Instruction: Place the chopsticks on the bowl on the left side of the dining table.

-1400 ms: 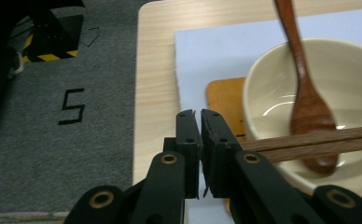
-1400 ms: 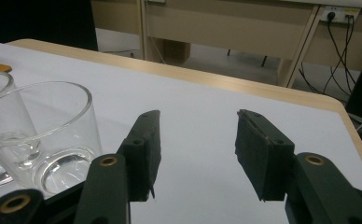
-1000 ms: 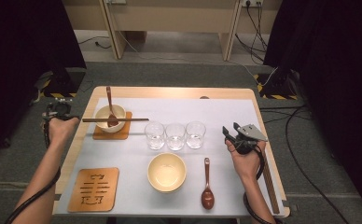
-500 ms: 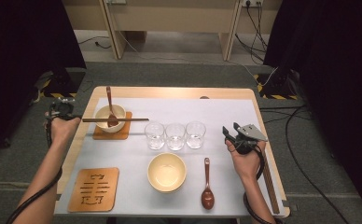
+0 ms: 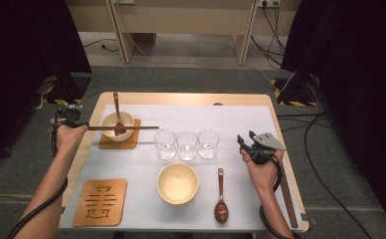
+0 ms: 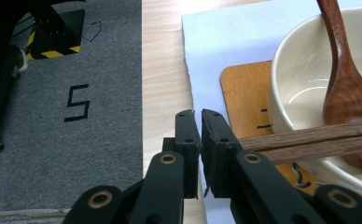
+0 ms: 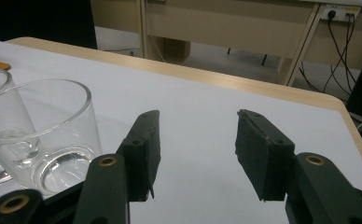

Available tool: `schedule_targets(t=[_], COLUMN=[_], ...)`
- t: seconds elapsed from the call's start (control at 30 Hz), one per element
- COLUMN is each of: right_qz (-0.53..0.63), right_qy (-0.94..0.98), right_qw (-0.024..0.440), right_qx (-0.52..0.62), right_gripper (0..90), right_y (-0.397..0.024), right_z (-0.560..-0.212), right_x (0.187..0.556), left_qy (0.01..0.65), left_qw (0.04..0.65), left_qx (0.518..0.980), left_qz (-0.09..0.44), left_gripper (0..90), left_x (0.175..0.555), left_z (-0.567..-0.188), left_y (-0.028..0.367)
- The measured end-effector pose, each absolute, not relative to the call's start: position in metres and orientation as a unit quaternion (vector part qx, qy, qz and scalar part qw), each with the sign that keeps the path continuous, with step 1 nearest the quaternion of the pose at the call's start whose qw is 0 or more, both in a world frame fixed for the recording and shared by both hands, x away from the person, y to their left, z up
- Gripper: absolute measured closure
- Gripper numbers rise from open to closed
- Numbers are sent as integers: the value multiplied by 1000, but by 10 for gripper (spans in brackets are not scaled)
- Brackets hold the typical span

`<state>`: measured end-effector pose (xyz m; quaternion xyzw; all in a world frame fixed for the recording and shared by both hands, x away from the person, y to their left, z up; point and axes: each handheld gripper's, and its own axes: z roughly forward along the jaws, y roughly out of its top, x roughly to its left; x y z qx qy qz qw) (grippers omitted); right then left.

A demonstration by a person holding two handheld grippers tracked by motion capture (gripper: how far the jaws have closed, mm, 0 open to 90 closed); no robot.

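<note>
A pair of wooden chopsticks [image 5: 124, 128] lies across the rim of a cream bowl [image 5: 126, 118] on a wooden coaster [image 5: 126, 143] at the table's far left. A brown wooden spoon [image 5: 116, 107] leans in that bowl. My left gripper [image 5: 75, 120] is at the chopsticks' left ends, over the table edge. In the left gripper view its jaws [image 6: 201, 114] stand almost together with nothing seen between them, and the chopsticks [image 6: 309, 140] end behind the right-hand jaw. My right gripper [image 5: 245, 138] hovers open right of the glasses, with its jaws [image 7: 198, 116] wide over bare white mat.
Three clear glasses [image 5: 186, 145] stand in a row mid-table, the nearest [image 7: 44, 135] left of my right jaws. A second cream bowl [image 5: 178, 184], a brown spoon [image 5: 221, 199] and a carved wooden coaster [image 5: 100, 201] lie near the front edge. A long wooden strip [image 5: 286, 196] runs along the right edge.
</note>
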<state>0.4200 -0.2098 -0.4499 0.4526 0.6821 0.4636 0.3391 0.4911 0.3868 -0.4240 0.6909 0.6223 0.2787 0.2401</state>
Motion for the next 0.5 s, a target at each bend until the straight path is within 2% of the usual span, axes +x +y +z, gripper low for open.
schedule_targets(t=[0.5], right_qz=[463], right_qy=[682], right_qw=[341], right_qx=[452], right_gripper=[503], right_y=[-210], right_z=[-450], right_x=[420], left_qy=[618], left_qw=[253], left_qx=[683], left_qz=[296], left_gripper=[798], left_x=[490], left_z=[-412], left_y=[385])
